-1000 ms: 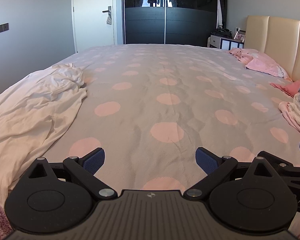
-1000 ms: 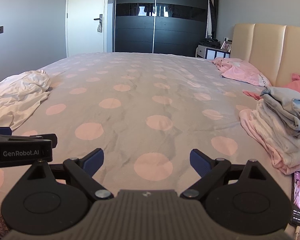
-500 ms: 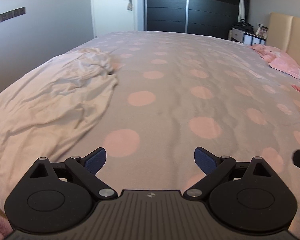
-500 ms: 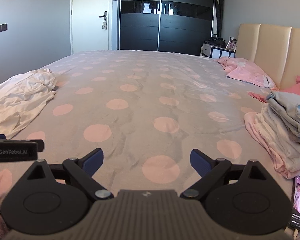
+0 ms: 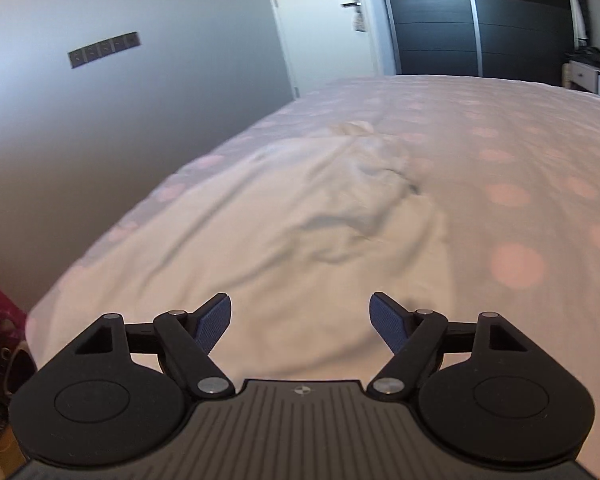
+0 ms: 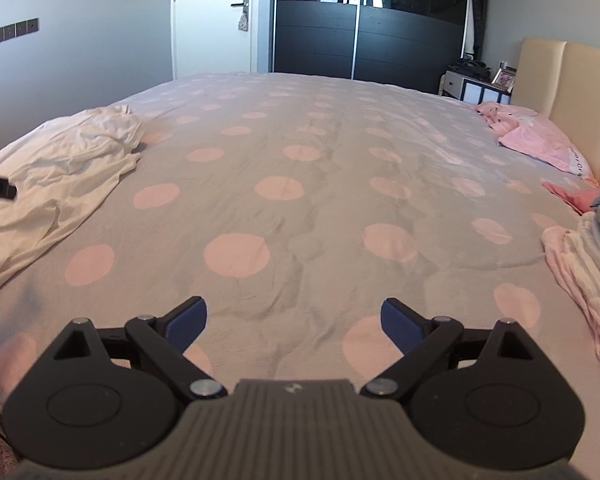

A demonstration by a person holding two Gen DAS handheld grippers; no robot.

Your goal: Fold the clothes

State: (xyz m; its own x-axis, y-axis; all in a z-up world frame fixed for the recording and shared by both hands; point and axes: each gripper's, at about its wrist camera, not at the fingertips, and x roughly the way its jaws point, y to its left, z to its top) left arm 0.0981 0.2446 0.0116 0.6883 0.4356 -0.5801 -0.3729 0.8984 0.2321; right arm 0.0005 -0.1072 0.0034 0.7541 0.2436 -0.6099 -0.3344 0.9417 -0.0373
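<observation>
My left gripper (image 5: pixel 300 322) hovers spread above the crumpled white garment (image 5: pixel 300 216), my right gripper (image 6: pixel 294 324) spread over the dotted bedsheet (image 6: pixel 320 184).

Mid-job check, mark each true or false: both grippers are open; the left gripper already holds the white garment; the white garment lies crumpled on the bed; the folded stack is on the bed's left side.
1. Both grippers are open. True: left gripper and right gripper both gape, holding nothing.
2. Left gripper holds the white garment. False: it only points at it.
3. White garment lies crumpled on the bed. True.
4. Folded stack is on the left. False: right side, near the headboard.
</observation>
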